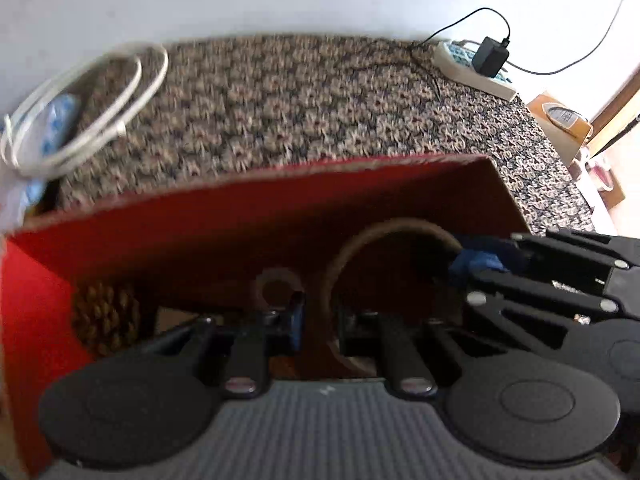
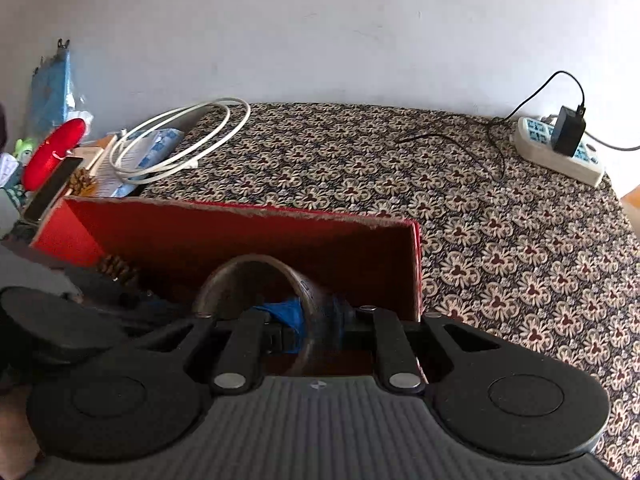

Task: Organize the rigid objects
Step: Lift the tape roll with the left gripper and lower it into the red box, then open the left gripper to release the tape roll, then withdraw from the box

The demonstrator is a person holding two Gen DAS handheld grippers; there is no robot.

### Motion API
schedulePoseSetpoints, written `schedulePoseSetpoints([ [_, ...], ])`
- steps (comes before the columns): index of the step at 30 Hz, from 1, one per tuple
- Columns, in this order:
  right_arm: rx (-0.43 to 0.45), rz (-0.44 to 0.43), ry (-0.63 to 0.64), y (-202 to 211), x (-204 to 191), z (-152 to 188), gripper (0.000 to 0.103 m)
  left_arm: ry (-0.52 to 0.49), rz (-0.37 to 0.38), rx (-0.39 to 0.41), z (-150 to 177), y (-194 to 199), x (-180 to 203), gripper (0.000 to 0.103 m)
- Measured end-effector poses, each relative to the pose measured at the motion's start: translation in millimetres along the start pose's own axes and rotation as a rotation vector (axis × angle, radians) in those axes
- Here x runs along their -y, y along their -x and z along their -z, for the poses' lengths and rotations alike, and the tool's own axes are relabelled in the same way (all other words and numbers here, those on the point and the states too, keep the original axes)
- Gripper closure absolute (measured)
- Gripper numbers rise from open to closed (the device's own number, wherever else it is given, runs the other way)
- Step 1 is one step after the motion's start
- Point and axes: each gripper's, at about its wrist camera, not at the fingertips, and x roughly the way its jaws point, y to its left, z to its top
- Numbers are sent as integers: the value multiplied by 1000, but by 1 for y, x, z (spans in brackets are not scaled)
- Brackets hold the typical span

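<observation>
Right wrist view, right gripper [image 2: 316, 330] and left gripper [image 1: 318, 320] both clamped on ring [image 2: 256, 276], inside red box [image 2: 240, 232].

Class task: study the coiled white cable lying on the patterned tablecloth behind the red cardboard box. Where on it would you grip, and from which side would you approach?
Grip the coiled white cable where its strands bunch together at the near edge of the coil, coming from above. It lies flat on the patterned tablecloth, so fingers straddling the bundle should catch every loop. The red cardboard box blocks a low approach from the front.
</observation>
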Motion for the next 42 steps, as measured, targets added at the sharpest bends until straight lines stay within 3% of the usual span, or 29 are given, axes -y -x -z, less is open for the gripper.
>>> schedulePoseSetpoints([
  [7,15,7,66,-2,-6,1,97,51,-22,41,3,6,-4,87],
  [16,107,-135,-165,8,24,3,99,68,-82,100,6,12,-2,61],
  [20,125,-160,-221,9,31,4,100,48,-118,113,7,14,2,58],
  [30,112,-97,-135,8,21,2,99,7,-231,69,8,4,12,51],
  [36,101,-123,-110,7,25,2,99,-36,-304,42,10,-2,21,50],
  [42,95,-152,-65,4,22,-2,100,-43,-322,19,13,-3,24,50],
])
